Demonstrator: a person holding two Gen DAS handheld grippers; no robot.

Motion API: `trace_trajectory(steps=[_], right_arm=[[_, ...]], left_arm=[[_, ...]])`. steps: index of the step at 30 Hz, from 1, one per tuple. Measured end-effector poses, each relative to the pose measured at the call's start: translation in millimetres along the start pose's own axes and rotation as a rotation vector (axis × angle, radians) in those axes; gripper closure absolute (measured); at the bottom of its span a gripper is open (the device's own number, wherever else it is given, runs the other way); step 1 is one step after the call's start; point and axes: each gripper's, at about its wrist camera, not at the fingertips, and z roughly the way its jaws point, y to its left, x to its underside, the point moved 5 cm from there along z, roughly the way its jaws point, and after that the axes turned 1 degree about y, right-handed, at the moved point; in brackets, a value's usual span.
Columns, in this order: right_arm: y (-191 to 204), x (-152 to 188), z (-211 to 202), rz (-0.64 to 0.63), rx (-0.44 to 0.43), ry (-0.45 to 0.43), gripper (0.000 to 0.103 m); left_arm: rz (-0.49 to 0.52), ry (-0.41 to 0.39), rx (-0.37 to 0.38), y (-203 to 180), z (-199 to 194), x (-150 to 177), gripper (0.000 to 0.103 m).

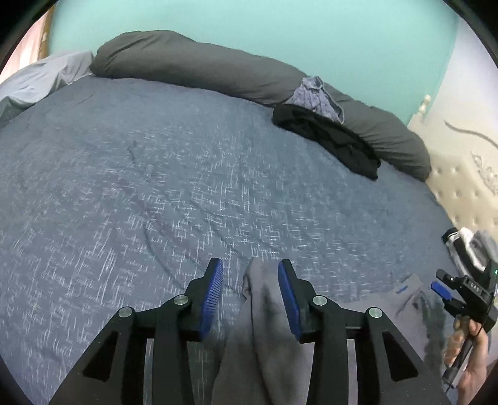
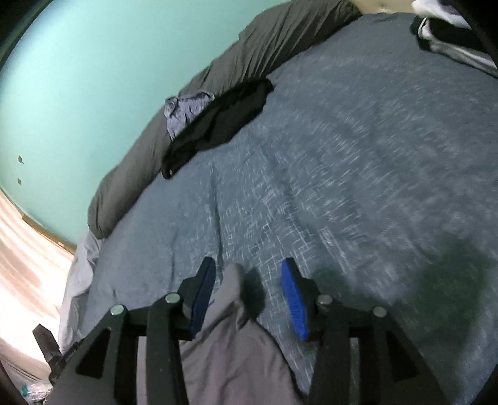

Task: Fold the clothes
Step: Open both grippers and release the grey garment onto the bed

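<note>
The bed (image 1: pixel 155 174) is covered with a blue-grey patterned bedspread, and a long dark grey bolster (image 1: pixel 199 68) lies along its far edge, against the turquoise wall (image 1: pixel 249 28). The left gripper (image 1: pixel 250 299) has its jaws spread apart above the near edge of the bed; a grey garment (image 1: pixel 264 342) rises between its blue pads, and its cloth touches only the right pad (image 1: pixel 288 299), while the left one is clear of it, so the gripper does not clamp the cloth. In the right wrist view the right gripper (image 2: pixel 249 299) is also wide apart, with the same grey garment (image 2: pixel 230 352) lying between its fingers, close to the left pad (image 2: pixel 202 296) and well apart from the right one. In the left wrist view the right gripper (image 1: pixel 448 293) appears at the right edge of the bed, held by a hand (image 1: pixel 470 358), and the grey cloth spreads flat on the bedspread just beside it. At the far edge of the bed, a crumpled black garment (image 1: pixel 330 140) lies partly against the bolster, and a lilac patterned garment (image 1: pixel 314 96) rests on the bolster, touching the black one. In the right wrist view a pile of black and white clothes (image 2: pixel 448 37) lies at the far right corner of the bed.
</note>
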Motion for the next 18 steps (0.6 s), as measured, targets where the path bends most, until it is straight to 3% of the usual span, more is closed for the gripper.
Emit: trace_trajectory(steps=[7,14,18], right_arm=[[-7.2,39.8,-36.8,0.009,-0.01,0.069,0.058],[-21.2,83.0,-75.2,0.025,0.025,0.118,0.058],[-25.9,89.8,-80.4,0.031,0.018,0.116,0.058]], left_arm=[[-0.01,0.037,0.001,11.5,-42.1,45.0,0.063],[-0.132,0.078,-0.002,37.1,-75.0,94.3,0.063],[-0.157,0.073,-0.016,42.6,-91.0,112.5,0.063]])
